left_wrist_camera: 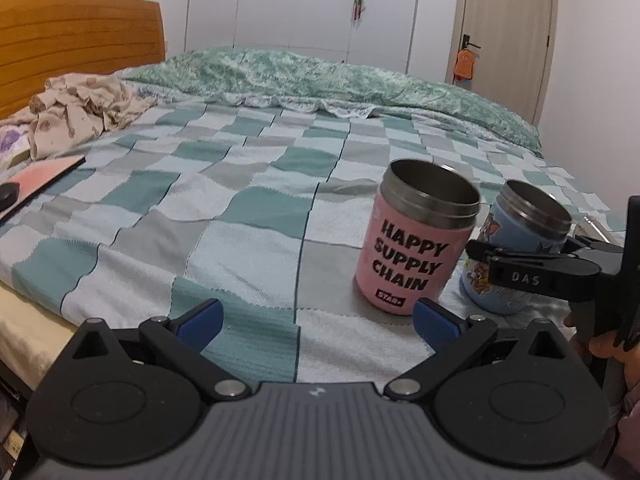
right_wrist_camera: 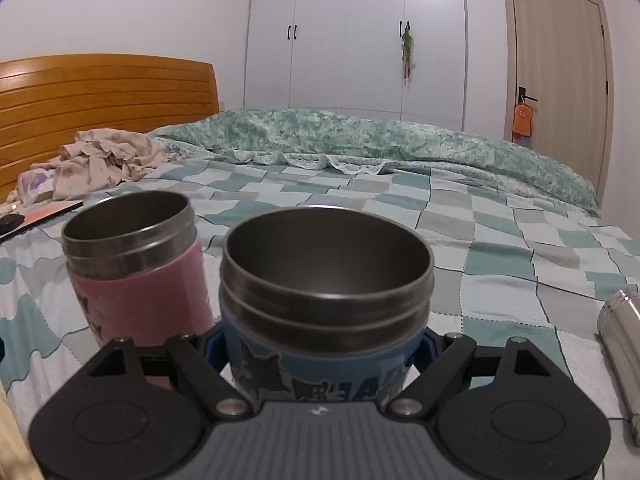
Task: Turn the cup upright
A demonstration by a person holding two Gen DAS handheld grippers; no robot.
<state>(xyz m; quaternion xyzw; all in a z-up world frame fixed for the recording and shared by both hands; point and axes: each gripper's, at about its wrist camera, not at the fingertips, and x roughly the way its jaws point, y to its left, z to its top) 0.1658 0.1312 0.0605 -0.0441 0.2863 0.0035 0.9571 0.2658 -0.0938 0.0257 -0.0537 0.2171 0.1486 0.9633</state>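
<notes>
A pink cup [left_wrist_camera: 412, 240] lettered "HAPPY SUPPLY CHAIN" stands upright on the checked bedspread [left_wrist_camera: 224, 208], mouth up. My left gripper [left_wrist_camera: 316, 320] is open and empty, just in front of and left of it. A blue cartoon-print cup [left_wrist_camera: 516, 248] stands upright to the pink cup's right. My right gripper [left_wrist_camera: 520, 264] is shut on the blue cup's body. In the right wrist view the blue cup [right_wrist_camera: 326, 300] sits between the fingers [right_wrist_camera: 430, 342], with the pink cup [right_wrist_camera: 140, 272] to its left.
A silver metal cylinder [right_wrist_camera: 620, 352] lies on the bed at the right. A pink-covered book [left_wrist_camera: 40, 184] and crumpled clothes [left_wrist_camera: 76, 108] lie at the far left by the wooden headboard [left_wrist_camera: 80, 40]. A green quilt [left_wrist_camera: 320, 76] is bunched along the far side.
</notes>
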